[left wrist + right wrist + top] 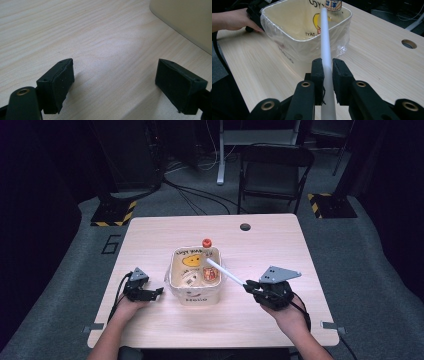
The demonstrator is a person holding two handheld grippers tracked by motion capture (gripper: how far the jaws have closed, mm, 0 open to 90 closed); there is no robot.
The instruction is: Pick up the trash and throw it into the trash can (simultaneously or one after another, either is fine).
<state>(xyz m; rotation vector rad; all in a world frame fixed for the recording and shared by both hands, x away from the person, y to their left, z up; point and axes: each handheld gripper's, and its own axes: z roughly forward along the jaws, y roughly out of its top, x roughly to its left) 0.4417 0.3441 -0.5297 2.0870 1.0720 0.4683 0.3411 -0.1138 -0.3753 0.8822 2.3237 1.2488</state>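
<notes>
We see a pale wooden worktop (280, 250) with a cream square plastic tub (194, 296) lined in clear film at its middle. The right claw (327, 68) is pinching a long white plastic rod (325, 37), whose far end reaches over the tub's rim towards a small orange-capped bottle (207, 243). The left claw (115, 82) rests on the worktop just beside the tub, its jaws spread wide around nothing.
</notes>
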